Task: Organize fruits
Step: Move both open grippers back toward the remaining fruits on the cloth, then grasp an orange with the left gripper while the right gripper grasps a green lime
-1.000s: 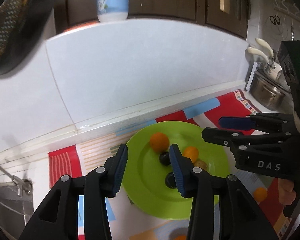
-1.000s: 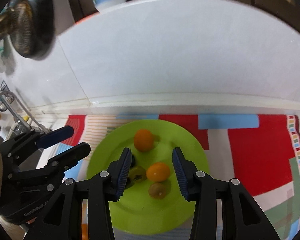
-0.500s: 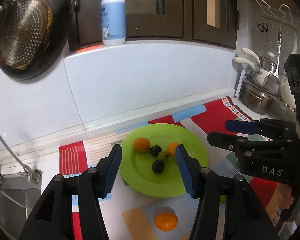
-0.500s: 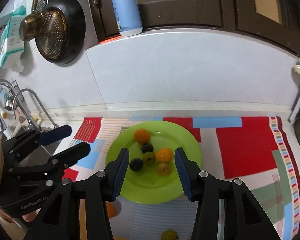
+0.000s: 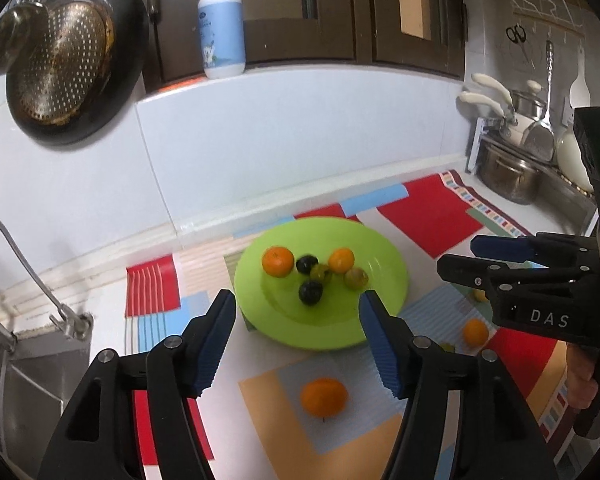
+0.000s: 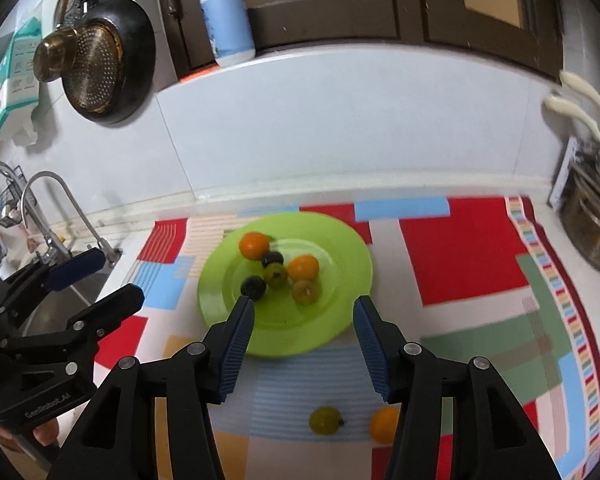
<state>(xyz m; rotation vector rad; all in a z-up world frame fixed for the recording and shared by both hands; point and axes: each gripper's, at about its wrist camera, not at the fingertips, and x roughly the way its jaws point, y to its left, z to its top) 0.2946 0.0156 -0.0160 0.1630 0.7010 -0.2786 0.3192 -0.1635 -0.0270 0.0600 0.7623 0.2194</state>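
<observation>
At frame bottom, left gripper (image 5: 298,312): jaws opening, nothing held.
Right gripper (image 6: 304,318): jaws opening, nothing gripped.
Green plate (image 6: 340,308): six fruits counted.
Mat (image 6: 468,256): two loose fruits seen.

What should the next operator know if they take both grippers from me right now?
Left gripper: jaws opening, nothing between them.
Right gripper: jaws opening, also empty.
Green plate on the patterned mat holds six fruits, orange, dark and green.
Left on the mat: an orange in front of the plate, a green fruit and a small orange nearer the right gripper; another small fruit shows beyond it, kind unclear.
</observation>
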